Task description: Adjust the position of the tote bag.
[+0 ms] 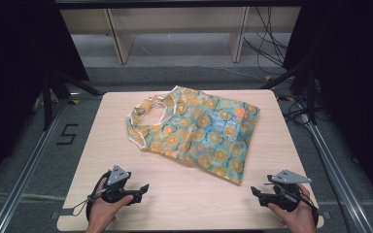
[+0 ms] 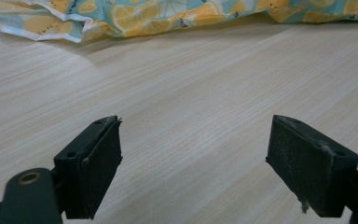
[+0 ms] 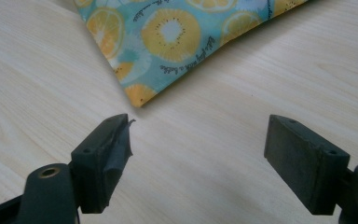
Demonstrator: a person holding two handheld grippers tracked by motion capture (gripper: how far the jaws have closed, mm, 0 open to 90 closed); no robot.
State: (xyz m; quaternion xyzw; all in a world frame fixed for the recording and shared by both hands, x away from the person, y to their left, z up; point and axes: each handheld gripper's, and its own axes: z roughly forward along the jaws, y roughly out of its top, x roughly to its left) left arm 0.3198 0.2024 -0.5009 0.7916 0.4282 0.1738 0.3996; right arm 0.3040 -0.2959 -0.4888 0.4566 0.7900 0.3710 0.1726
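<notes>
Teal-and-orange citrus-print fabric bag (image 1: 196, 131) lay flat, slightly rumpled, mid-counter (image 1: 184, 199), handles toward the far left | left gripper (image 1: 143, 189) sat near the front-left edge, fingers (image 2: 91, 175) spread wide, holding nothing | right gripper (image 1: 256, 193) sat front-right, fingers (image 3: 303, 163) wide apart, empty, near the bag's corner.

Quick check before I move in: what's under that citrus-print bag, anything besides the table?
The citrus-print bag lies flat on the bare wooden table. Around its edges only tabletop shows. Whatever sits beneath or inside the fabric is covered, so that cannot be told.
</notes>
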